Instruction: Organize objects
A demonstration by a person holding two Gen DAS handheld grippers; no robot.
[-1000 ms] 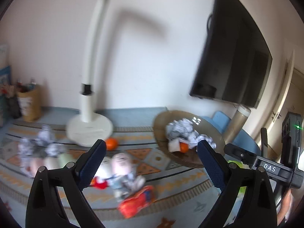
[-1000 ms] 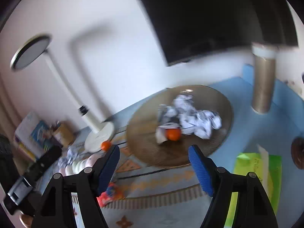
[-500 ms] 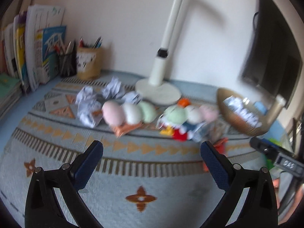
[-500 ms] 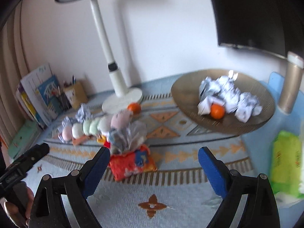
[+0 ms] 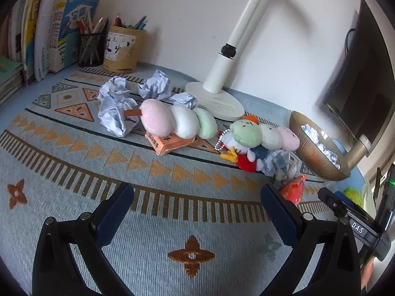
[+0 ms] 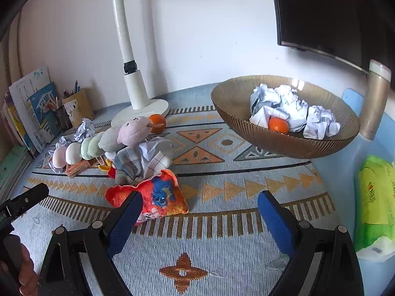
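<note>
My left gripper (image 5: 196, 203) and right gripper (image 6: 198, 208) both gape wide, empty. Crumpled paper balls (image 5: 116, 107) lie beside the lamp base (image 5: 217, 102); they look light and crushable, so I'd pinch mid-ball.

Left tongs (image 5: 197, 202) spread, empty, above rug (image 5: 74, 172); dango plush (image 5: 177, 120) atop orange box (image 5: 170, 141).
</note>
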